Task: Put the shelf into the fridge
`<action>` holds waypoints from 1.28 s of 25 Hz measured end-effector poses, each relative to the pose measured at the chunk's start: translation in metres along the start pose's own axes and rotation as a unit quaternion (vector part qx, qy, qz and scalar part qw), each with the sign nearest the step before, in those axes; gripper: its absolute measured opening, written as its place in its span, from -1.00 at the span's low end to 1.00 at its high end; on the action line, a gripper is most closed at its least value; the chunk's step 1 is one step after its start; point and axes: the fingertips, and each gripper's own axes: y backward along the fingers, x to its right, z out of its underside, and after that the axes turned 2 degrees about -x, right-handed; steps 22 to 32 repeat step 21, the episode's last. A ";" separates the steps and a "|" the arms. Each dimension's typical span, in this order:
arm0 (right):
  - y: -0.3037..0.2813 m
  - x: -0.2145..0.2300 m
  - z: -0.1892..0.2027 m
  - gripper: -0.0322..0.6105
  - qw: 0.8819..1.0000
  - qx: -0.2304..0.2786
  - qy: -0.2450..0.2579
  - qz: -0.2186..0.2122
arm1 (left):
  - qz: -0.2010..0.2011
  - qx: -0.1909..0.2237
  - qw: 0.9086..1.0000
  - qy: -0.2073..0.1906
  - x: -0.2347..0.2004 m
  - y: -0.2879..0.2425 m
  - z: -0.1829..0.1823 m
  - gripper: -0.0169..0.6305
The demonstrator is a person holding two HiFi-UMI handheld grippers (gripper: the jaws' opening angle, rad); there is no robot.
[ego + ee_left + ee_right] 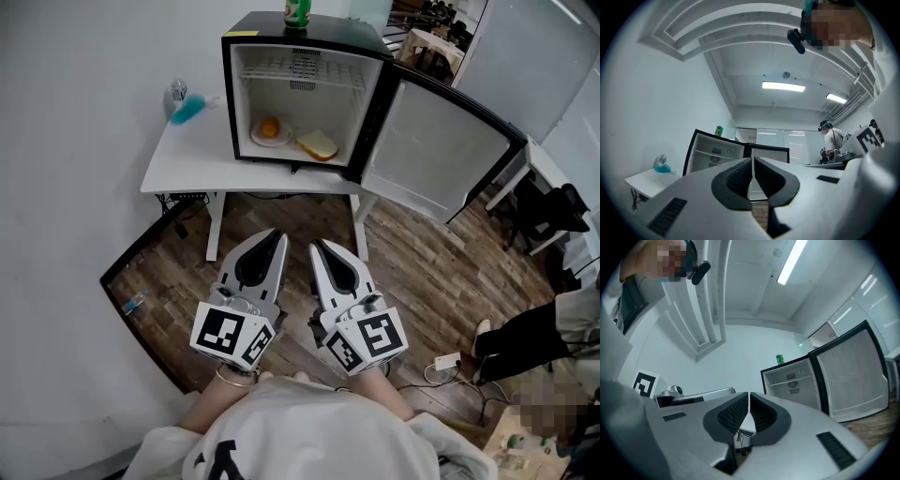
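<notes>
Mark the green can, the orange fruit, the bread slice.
Green cylindrical can [297, 13]: head view, side wall.
Round orange fruit [270, 127]: head view, top.
Pale square bread slice [318, 144]: head view, upper face.

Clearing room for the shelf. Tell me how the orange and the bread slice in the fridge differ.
The orange is round and orange; the bread slice is flat and pale with a tan crust. The orange sits on a white plate; the bread slice lies bare on the floor of the fridge. The orange is left, the bread slice right. Both lie low inside the fridge.
</notes>
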 end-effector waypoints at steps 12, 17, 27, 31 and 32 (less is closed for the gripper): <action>0.007 -0.002 0.000 -0.78 1.000 0.001 0.000 -0.001 | -0.001 -0.011 1.000 0.012 0.004 0.003 0.007 -0.89; 0.013 0.002 -0.011 -0.78 1.000 0.011 0.000 0.003 | -0.006 -0.002 1.000 0.014 0.007 0.004 0.001 -0.89; 0.018 0.003 -0.010 -0.78 1.000 0.016 0.001 0.007 | -0.004 -0.005 1.000 0.013 0.012 0.006 0.006 -0.89; 0.018 0.003 -0.010 -0.78 1.000 0.016 0.001 0.007 | -0.004 -0.005 1.000 0.013 0.012 0.006 0.006 -0.89; 0.018 0.003 -0.010 -0.78 1.000 0.016 0.001 0.007 | -0.004 -0.005 1.000 0.013 0.012 0.006 0.006 -0.89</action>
